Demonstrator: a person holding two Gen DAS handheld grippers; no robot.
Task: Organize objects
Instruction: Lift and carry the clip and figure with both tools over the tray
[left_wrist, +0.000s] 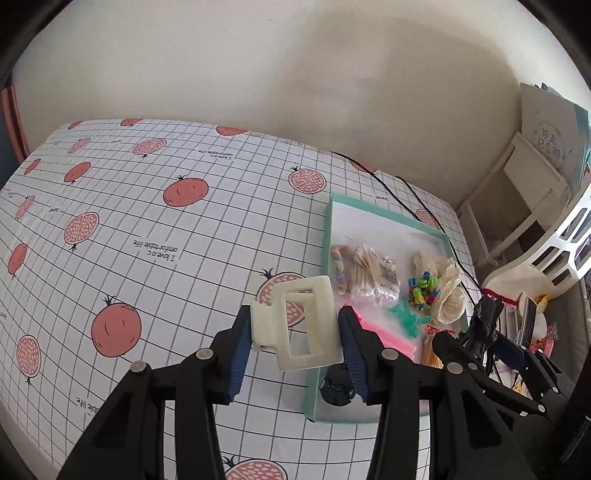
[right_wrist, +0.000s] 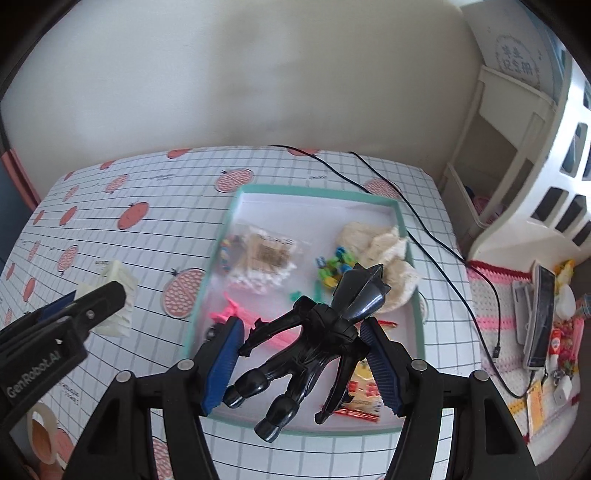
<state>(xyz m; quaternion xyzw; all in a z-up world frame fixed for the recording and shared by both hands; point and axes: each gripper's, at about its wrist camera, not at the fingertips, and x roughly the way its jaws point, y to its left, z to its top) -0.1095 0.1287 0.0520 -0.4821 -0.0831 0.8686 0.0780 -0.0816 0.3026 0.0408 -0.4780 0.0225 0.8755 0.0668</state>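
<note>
Both tongs are loaded: my left tongs (left_wrist: 295, 332) pinch the cream hair claw (left_wrist: 303, 325) above the counter (left_wrist: 147, 221), just left of the teal tray (left_wrist: 327, 221); my right tongs (right_wrist: 303, 354) clamp the black toy figure (right_wrist: 314, 332) over the tray, ready, I judge, for dropping in.

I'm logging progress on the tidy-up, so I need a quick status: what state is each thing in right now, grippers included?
left gripper: shut on the hair claw, off the table.
hair claw: cream, held, tilted.
right gripper: shut on the black figure, above the tray.
black figure: held, not yet set down.
tray: teal-rimmed, open, partly filled.
cotton swab bag: lying in the tray.
tape roll: on the table, outside the tray.
</note>
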